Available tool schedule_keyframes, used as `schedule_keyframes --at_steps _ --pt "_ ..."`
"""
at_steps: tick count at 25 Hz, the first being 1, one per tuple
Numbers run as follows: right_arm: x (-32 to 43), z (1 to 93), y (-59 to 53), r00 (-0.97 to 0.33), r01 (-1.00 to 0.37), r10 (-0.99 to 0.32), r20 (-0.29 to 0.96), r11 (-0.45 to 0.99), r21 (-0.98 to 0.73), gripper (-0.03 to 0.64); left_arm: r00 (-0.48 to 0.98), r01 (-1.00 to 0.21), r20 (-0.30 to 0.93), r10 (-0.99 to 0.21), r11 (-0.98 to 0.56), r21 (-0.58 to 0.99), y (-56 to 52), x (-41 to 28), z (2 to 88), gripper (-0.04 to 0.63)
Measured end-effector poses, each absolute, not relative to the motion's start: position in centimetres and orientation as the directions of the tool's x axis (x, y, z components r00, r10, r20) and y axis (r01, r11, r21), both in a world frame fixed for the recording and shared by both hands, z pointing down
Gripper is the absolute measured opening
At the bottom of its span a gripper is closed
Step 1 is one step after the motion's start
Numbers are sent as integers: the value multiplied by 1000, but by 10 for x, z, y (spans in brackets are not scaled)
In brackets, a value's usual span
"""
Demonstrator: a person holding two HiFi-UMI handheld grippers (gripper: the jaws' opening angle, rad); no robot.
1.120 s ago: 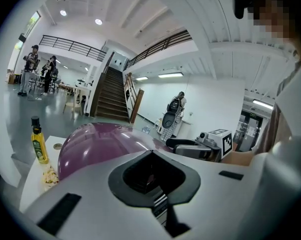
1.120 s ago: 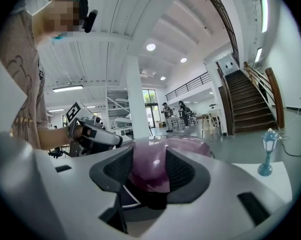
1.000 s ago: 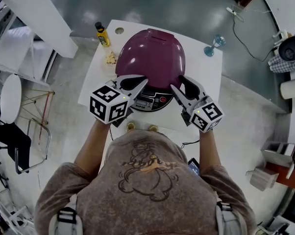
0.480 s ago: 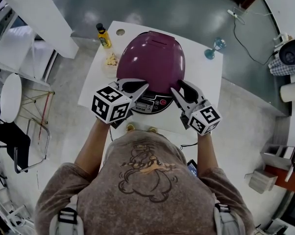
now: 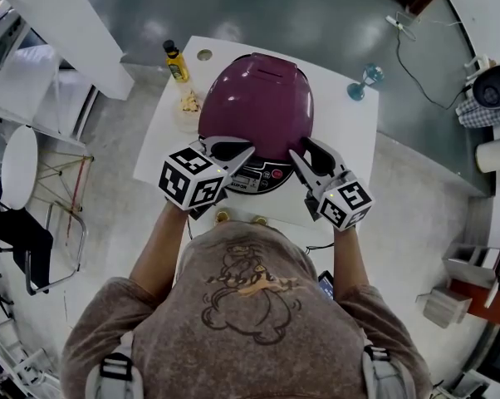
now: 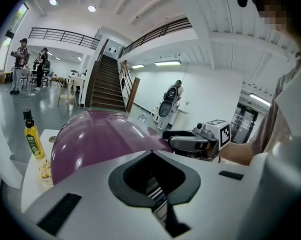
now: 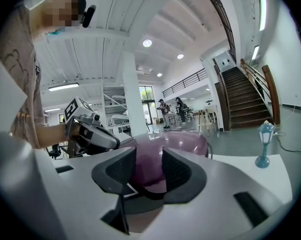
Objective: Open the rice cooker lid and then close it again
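Glossy purple domed rice-cooker lid (image 5: 254,98) is shut. L gripper (image 5: 248,148) clenched, empty. R gripper (image 5: 300,146): jaws just narrowed, half apart, nothing gripped. Lid's front edge should be caught squarely & raised slowly.

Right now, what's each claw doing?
Left gripper: closed, empty.
Right gripper: open, jaws just been closing, gripping nothing; rice cooker lid shows beyond the gap.

Brown short-sleeved shirt (image 5: 242,322), cartoon print

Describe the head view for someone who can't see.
A person holds a left gripper and right gripper at the front of a closed purple rice cooker on a table. The left jaws are shut; the right, just closing partly, stand apart, gripping nothing.
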State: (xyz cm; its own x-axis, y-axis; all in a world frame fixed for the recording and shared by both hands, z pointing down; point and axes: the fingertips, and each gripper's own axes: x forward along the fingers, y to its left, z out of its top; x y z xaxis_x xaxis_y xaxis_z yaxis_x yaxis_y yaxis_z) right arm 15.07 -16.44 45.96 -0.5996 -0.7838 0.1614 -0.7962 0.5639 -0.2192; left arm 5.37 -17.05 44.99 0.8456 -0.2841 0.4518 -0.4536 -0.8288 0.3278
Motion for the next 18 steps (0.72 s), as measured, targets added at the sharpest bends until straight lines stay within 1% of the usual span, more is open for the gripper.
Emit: schedule_keyframes --at_steps 5,18 --pt "151 462 -164 -601 -796 -780 174 564 -220 161 825 -451 495 -273 -846 284 -166 55 454 20" --pt "151 464 -164 -604 -795 -774 191 567 -215 156 811 -442 532 -244 -851 283 -165 51 458 20"
